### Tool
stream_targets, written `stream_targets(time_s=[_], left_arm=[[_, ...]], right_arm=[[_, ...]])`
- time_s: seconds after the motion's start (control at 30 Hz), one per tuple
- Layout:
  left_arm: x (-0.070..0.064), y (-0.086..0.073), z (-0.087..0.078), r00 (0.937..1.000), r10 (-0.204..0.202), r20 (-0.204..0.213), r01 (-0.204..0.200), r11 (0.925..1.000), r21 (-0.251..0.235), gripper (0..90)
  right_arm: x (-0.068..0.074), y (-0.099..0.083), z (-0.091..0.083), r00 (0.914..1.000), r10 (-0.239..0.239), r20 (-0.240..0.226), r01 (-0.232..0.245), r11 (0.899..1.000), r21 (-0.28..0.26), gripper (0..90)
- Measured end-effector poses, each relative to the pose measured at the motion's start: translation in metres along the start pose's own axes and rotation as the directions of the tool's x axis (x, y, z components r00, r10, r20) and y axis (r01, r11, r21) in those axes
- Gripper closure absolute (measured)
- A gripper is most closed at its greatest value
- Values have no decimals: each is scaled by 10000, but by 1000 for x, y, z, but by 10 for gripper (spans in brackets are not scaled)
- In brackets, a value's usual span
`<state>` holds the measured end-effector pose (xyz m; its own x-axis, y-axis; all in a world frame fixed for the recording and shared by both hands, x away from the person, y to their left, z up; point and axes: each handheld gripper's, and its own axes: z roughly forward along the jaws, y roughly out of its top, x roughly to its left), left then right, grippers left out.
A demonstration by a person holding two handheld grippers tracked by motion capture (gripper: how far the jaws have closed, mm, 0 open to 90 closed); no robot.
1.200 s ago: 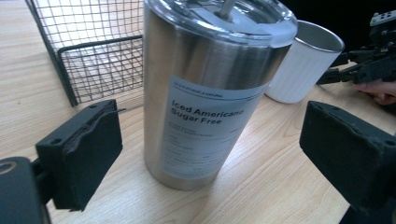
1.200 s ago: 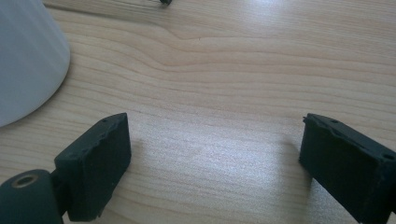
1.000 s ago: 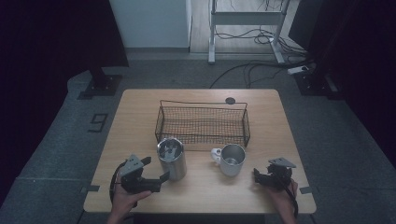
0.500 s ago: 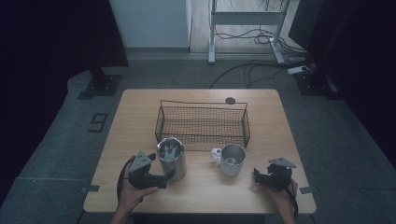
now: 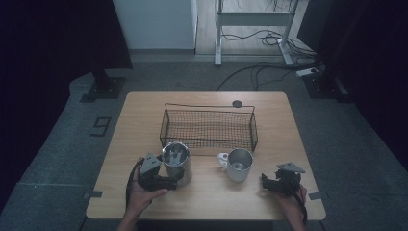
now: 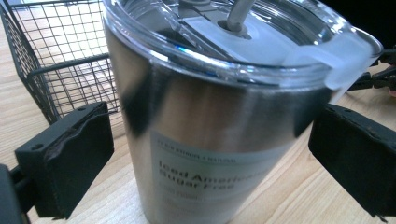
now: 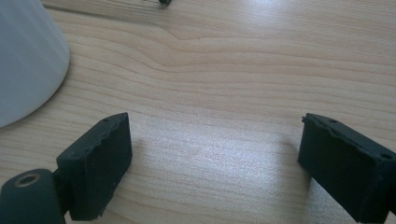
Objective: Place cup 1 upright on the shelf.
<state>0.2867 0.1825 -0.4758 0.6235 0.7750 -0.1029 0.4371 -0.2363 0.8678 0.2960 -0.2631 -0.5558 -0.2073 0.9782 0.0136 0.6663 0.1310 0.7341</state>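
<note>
Where the steel tumbler [image 5: 176, 162] stands upright on the near left part of the wooden table [image 5: 144, 120], just in front of the wire basket [image 5: 209, 126], the left gripper [image 5: 169, 183] has its jaws spread to either side of it. In the left gripper view the tumbler [image 6: 219, 121], with its clear lid [image 6: 243, 37] and a printed label, sits between the two black jaws with a gap showing at each side, so the jaws are released and not pressing on it. To the right of the tumbler, a little apart, stands a metal mug [image 5: 238, 164] with a white handle. Farther right, near the table's near right corner, the right gripper [image 5: 269, 183] rests low over bare wood, its jaws wide apart and holding nothing.
</note>
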Motion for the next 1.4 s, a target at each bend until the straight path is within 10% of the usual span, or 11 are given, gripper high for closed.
stream_targets(time_s=[1.4], left_arm=[[-2,1,38,9984,449,-331,-453,9989,-117,30]], right_arm=[[0,0,0,10000,2,4,-2,10000,-5,96]])
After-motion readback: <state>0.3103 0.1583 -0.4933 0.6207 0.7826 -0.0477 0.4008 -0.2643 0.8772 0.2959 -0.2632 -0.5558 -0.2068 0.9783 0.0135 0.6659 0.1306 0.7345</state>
